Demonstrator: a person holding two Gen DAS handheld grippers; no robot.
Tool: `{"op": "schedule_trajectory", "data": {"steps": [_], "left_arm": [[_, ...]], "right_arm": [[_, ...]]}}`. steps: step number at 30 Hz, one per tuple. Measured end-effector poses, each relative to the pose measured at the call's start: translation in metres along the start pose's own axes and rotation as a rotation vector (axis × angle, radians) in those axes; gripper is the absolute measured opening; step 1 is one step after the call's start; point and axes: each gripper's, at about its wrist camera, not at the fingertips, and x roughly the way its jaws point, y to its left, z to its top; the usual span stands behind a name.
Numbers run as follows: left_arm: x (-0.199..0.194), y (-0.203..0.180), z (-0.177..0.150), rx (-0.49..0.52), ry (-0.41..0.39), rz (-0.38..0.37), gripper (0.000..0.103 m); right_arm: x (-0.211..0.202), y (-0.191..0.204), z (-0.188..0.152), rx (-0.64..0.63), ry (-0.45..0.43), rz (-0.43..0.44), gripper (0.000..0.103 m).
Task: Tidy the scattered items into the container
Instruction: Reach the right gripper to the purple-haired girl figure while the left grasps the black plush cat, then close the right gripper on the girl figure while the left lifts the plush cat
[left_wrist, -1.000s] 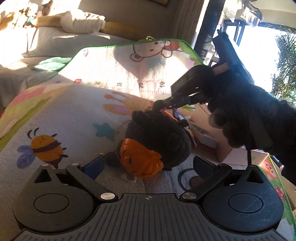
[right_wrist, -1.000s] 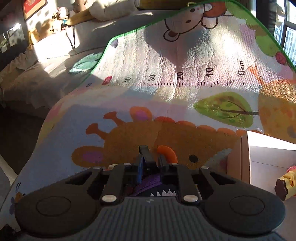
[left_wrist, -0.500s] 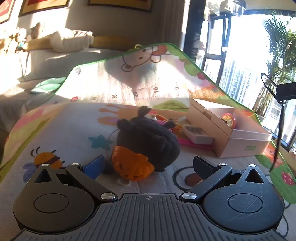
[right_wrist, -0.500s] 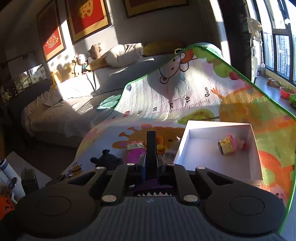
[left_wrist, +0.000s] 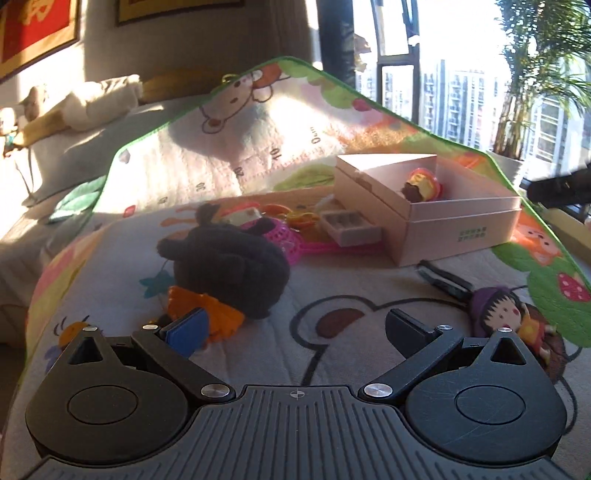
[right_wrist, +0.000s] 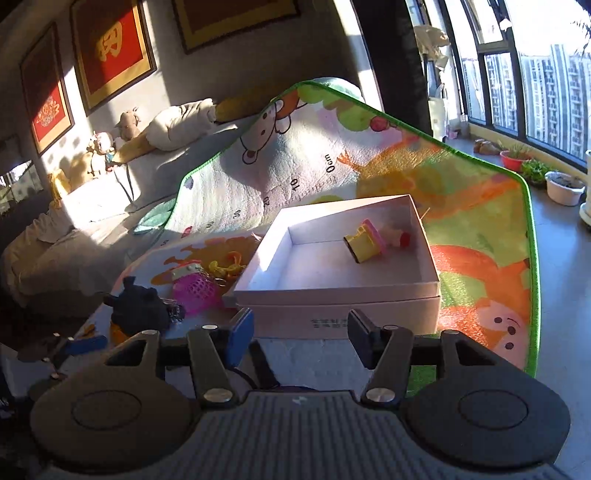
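Note:
A white box (left_wrist: 461, 218) stands on the play mat and shows in the right wrist view (right_wrist: 332, 295) with a yellow toy (right_wrist: 364, 243) inside. A black plush with orange feet (left_wrist: 229, 266) lies just ahead of my open, empty left gripper (left_wrist: 295, 328). A pink mesh toy (right_wrist: 194, 288), yellow rings (right_wrist: 225, 267) and a small grey tray (left_wrist: 349, 225) lie beside the box. A purple-hatted doll with a black strap (left_wrist: 506, 314) lies on the mat by my left gripper's right finger. My right gripper (right_wrist: 299, 332) is open above the box's near edge, with a dark strap (right_wrist: 262, 365) below it.
The colourful play mat (right_wrist: 461, 206) is draped up over a sofa (left_wrist: 55, 155) at the back. Windows and potted plants (right_wrist: 561, 184) are to the right. Mat edge and bare floor (right_wrist: 561, 266) lie right of the box.
My right gripper, shut on a dark purple toy before, has lifted towards the box and is open now. The doll with strap now lies on the mat. My left gripper drew back slightly.

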Motion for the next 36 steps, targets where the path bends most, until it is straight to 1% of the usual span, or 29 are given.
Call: {"op": "schedule_trajectory", "data": {"steps": [1,3,4,6,7,9,11,14,15,16,17,18,21,23,25,28,30,32,34,36], "left_arm": [[0.003,0.006,0.001,-0.022,0.001,0.029,0.103],[0.009,0.018,0.003,-0.057,0.0,0.073,0.103],[0.011,0.021,0.004,-0.059,0.0,0.078,0.103],[0.017,0.026,0.009,-0.041,-0.01,0.061,0.103],[0.02,0.026,0.013,-0.028,-0.018,0.064,0.103],[0.027,0.022,0.021,0.018,-0.035,0.067,0.103],[0.037,0.016,0.026,0.087,-0.042,0.079,0.103],[0.054,0.008,0.029,0.175,-0.03,0.104,0.103],[0.056,0.006,0.029,0.189,-0.031,0.104,0.102],[0.057,0.004,0.029,0.197,-0.035,0.102,0.091],[0.056,0.003,0.03,0.204,-0.039,0.106,0.086],[0.055,0.001,0.032,0.21,-0.043,0.106,0.086],[0.044,-0.004,0.036,0.208,-0.049,0.057,0.084],[0.031,-0.014,0.036,0.227,-0.065,0.018,0.084],[0.012,-0.024,0.035,0.219,-0.077,-0.071,0.084],[-0.011,-0.039,0.028,0.171,-0.051,-0.222,0.085],[-0.019,-0.05,0.019,0.17,-0.026,-0.278,0.085],[-0.021,-0.059,0.009,0.193,-0.008,-0.277,0.086],[-0.018,-0.063,0.0,0.218,-0.006,-0.234,0.087],[-0.015,-0.061,-0.003,0.211,-0.005,-0.199,0.089]], "right_arm": [[0.003,0.001,-0.01,-0.021,0.003,-0.02,0.057],[0.009,0.002,-0.03,-0.024,0.022,-0.021,0.057],[0.011,0.002,-0.037,-0.011,0.033,-0.011,0.057],[0.016,-0.001,-0.049,0.025,0.054,0.015,0.058],[0.018,-0.002,-0.053,0.04,0.062,0.025,0.058],[0.023,-0.004,-0.059,0.058,0.07,0.024,0.063],[0.026,-0.005,-0.06,0.075,0.08,0.016,0.063],[0.023,-0.011,-0.061,0.121,0.065,0.019,0.07],[0.023,-0.013,-0.062,0.135,0.065,0.022,0.07],[0.023,-0.016,-0.062,0.149,0.065,0.028,0.07],[0.023,-0.018,-0.062,0.159,0.063,0.035,0.071],[0.023,-0.018,-0.062,0.164,0.062,0.038,0.073],[0.023,-0.016,-0.063,0.152,0.062,0.042,0.078],[0.022,-0.011,-0.063,0.12,0.065,0.057,0.083],[0.019,-0.003,-0.063,0.065,0.064,0.07,0.083],[0.015,0.007,-0.063,-0.008,0.079,0.082,0.083],[0.01,0.011,-0.065,-0.05,0.102,0.095,0.083],[0.004,0.016,-0.068,-0.086,0.125,0.111,0.083],[0.002,0.022,-0.073,-0.109,0.17,0.144,0.083],[-0.004,0.029,-0.078,-0.137,0.19,0.205,0.084]]}}
